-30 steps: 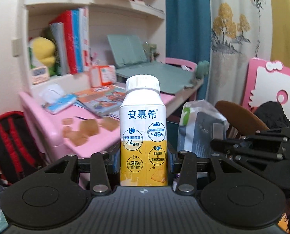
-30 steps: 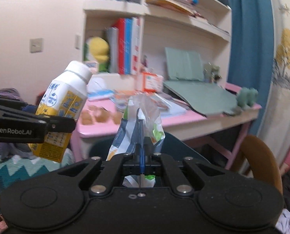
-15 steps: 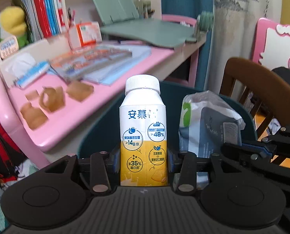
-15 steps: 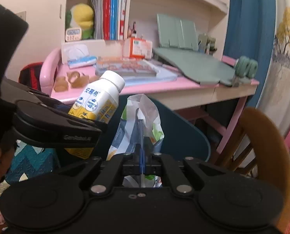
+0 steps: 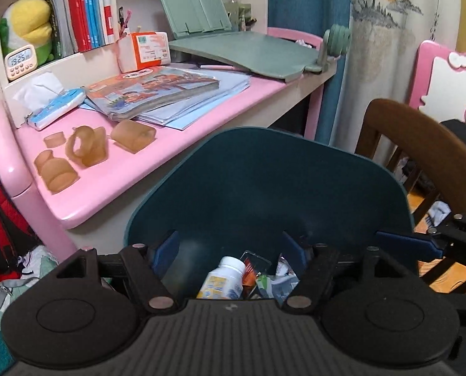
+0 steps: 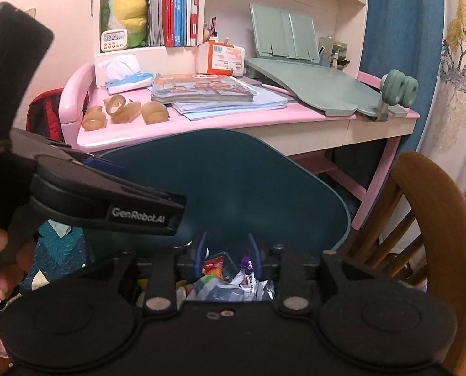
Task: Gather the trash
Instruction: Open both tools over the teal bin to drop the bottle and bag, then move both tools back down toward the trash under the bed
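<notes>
One yellow-white bottle (image 5: 223, 279) lying tilted in bin (image 5: 264, 172) — white cap.

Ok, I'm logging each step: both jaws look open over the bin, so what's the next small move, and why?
Probably lift both grippers away. The left gripper and right gripper are open and hold nothing, while the bottle and bag lie inside the bin.
</notes>
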